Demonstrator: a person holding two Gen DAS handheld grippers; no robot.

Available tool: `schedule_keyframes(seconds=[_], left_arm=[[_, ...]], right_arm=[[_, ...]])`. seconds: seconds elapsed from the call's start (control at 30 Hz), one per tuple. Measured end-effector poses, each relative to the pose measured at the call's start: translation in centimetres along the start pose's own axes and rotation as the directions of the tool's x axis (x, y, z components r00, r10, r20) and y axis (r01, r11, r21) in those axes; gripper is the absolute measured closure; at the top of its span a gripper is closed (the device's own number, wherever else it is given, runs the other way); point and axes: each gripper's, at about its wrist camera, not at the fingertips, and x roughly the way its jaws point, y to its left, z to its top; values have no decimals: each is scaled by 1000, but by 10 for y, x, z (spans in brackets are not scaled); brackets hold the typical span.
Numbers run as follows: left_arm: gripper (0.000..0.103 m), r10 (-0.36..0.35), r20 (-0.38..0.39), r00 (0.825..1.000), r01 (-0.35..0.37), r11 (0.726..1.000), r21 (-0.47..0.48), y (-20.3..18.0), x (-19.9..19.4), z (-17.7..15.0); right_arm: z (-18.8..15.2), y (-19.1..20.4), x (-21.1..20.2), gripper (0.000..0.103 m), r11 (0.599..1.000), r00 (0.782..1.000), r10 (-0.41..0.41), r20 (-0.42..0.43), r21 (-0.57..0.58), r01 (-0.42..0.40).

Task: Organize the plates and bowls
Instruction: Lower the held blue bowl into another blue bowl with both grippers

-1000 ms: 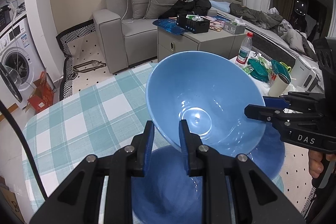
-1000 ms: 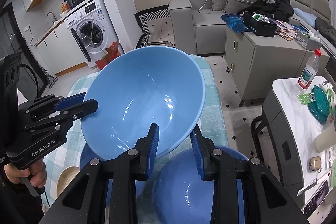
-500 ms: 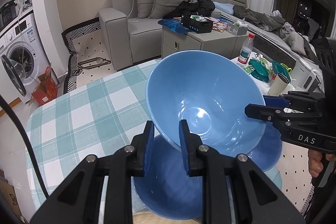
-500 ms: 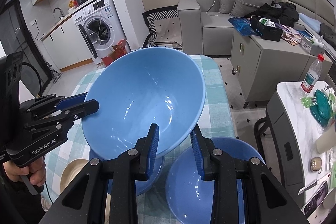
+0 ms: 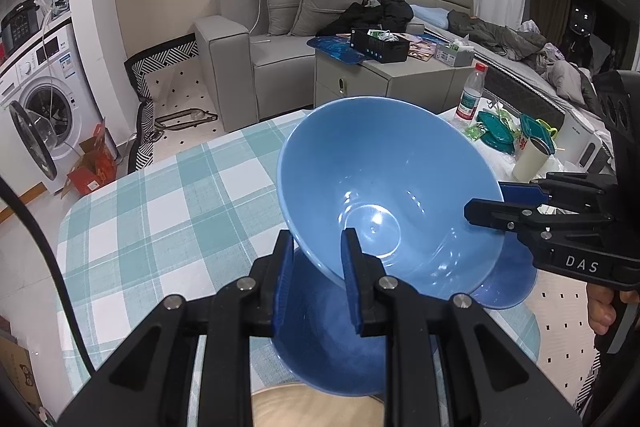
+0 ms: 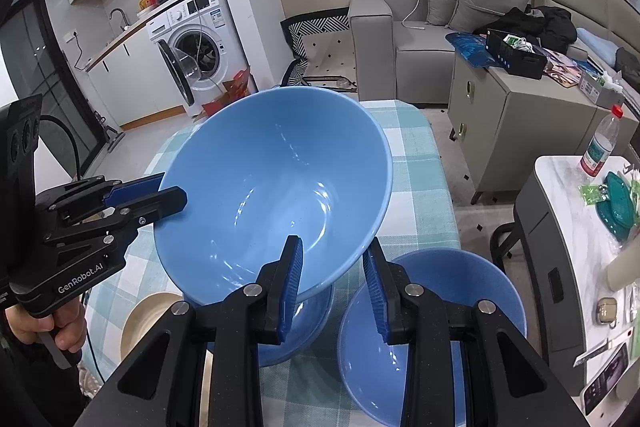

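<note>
Both jaws pinch one light-blue bowl aloft, left gripper and right gripper on opposite rims; you haven't nested it into either darker bowl on the tabletop.

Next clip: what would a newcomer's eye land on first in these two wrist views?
The big light-blue bowl, tilted in mid-air over the checked table, dominates both views. The left hand-held gripper and the right hand-held gripper each clamp its rim from opposite sides. Below it stand two darker blue bowls, with a tan dish at the table's near edge.
</note>
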Motion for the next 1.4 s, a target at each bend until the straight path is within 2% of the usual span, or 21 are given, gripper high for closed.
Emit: schedule_keyframes(seconds=[0.87, 1.4], left_arm=[[81, 11, -33, 999, -12, 1000, -26, 13, -6, -32], [81, 13, -84, 996, -15, 999, -29, 17, 5, -49]], right_arm=[[-12, 18, 17, 71, 999, 998, 21, -53, -35, -23], [-17, 19, 38, 71, 999, 994, 25, -105, -41, -29]])
